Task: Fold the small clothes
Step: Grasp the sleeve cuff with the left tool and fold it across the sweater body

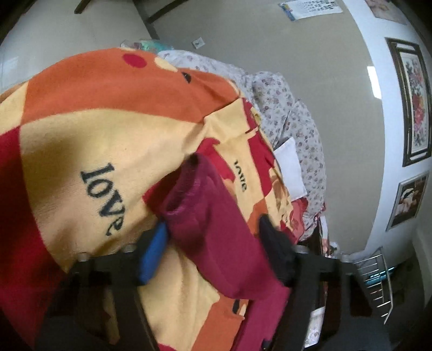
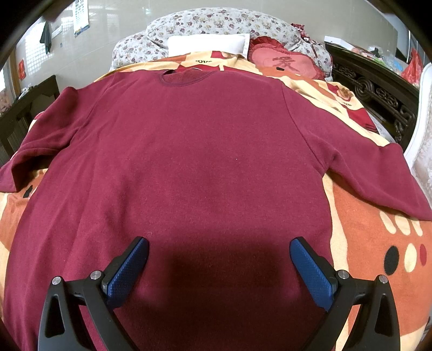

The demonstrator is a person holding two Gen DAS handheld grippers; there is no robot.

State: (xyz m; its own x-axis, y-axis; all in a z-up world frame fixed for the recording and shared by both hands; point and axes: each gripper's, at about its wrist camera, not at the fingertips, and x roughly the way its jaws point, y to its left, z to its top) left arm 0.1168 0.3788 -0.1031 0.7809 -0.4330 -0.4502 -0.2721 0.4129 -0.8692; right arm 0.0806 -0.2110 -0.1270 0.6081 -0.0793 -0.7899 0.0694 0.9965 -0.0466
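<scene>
Maroon long-sleeve top (image 2: 205,151) lies spread flat, front up, on the bed's blanket (image 2: 378,237), neckline toward the pillows, both sleeves out to the sides. That full layout shows only in the right wrist view; the left wrist view has just one sleeve (image 1: 216,229), cuff end open & slightly rolled, running between the left gripper's (image 1: 213,248) fingers.

Left gripper: fingers apart w/ the sleeve lying between them, cloth against the blue pad (image 1: 152,256); frame is blurred, so can't tell if they're actually pinching it. Right gripper (image 2: 219,259): fingers spread wide, released, hovering over the lower body of the top near the hem, nothing between the pads.

Blanket is orange/cream/red blocks w/ "love" print (image 1: 104,199) & dots. At the head of the bed: floral quilt (image 2: 216,24), white pillow (image 2: 208,44), red heart cushion (image 2: 280,60) w/ a character on it. Dark carved wood frame (image 2: 378,91) runs along the bed's right side.

Room: pale walls; framed pictures (image 1: 413,100) & a metal rack (image 1: 375,278) show only in the left view, a wall calendar (image 2: 81,19) upper left in the right view.
</scene>
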